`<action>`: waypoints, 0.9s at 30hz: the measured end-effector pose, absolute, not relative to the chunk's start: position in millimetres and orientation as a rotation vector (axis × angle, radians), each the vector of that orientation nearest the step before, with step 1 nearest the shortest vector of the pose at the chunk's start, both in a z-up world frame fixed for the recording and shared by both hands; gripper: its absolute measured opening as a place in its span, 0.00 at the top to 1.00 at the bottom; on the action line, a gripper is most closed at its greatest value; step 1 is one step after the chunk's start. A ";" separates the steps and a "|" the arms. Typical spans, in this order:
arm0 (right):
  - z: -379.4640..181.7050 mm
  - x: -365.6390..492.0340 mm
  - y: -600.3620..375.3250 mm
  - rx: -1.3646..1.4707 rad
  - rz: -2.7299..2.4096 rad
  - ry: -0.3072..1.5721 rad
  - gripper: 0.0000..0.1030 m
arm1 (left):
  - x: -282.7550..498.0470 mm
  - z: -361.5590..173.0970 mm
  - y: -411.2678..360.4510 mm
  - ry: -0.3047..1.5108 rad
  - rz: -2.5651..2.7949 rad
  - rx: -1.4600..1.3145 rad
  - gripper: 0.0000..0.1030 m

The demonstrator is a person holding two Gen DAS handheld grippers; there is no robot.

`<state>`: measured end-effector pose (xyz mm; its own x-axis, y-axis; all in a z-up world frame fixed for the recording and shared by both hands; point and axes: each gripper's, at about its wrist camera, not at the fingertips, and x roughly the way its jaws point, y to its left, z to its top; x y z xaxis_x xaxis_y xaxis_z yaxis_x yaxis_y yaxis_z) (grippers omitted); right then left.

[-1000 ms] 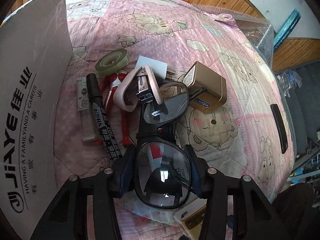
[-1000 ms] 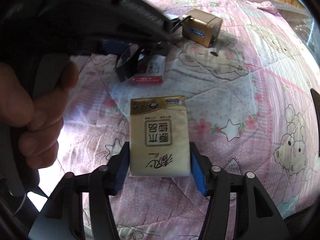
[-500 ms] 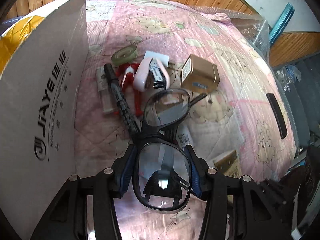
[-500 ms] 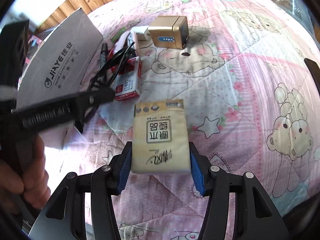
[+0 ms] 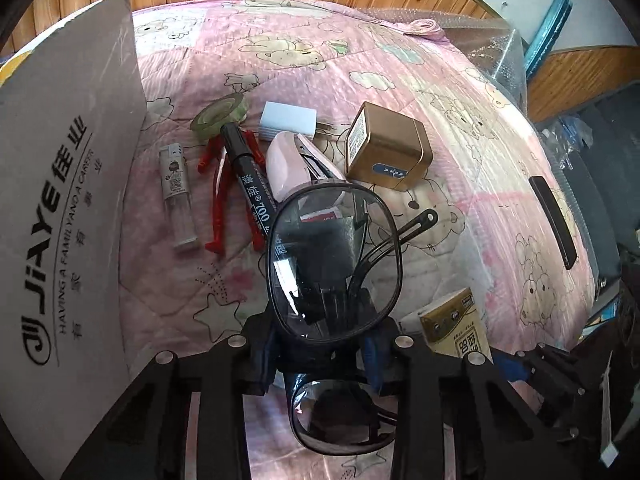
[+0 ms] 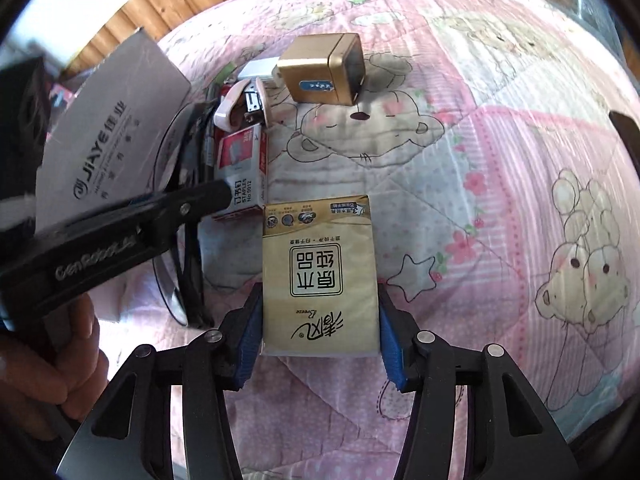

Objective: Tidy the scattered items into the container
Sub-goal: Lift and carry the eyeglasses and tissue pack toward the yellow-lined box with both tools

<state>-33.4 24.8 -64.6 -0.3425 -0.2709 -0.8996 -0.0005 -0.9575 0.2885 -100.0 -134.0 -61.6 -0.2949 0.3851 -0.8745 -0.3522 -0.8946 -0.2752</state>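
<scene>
Writing: the cardboard box (image 5: 60,208) reads "JiAYE HAVING A FAMILY AND A CAREER"; the staples box (image 6: 240,168) reads "STAPLES No.0012"; the black marker (image 5: 250,176) reads "700".
Container: the cardboard box stands at the quilt's (image 5: 460,140) left edge; its inside is not visible.
Left gripper (image 5: 320,354): clamped on black-framed glasses (image 5: 334,264), above the quilt, just right of the box.
Right gripper (image 6: 320,340): clamped on a gold tissue pack (image 6: 320,276), over the quilt.
Scattered: tape roll (image 5: 218,114), pink stapler (image 5: 294,160), gold tin (image 5: 386,152).
</scene>
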 end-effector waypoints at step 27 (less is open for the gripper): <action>-12.6 -10.5 16.2 1.582 -2.505 -0.341 0.48 | -52.5 7.6 -149.9 -0.067 2.331 -1.397 0.66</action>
<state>-10.5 16.2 -12.6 -0.4281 -0.2534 -0.8675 0.0123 -0.9614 0.2747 -52.4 -149.9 7.6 -0.4069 0.3768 -0.8322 -0.3280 -0.9105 -0.2518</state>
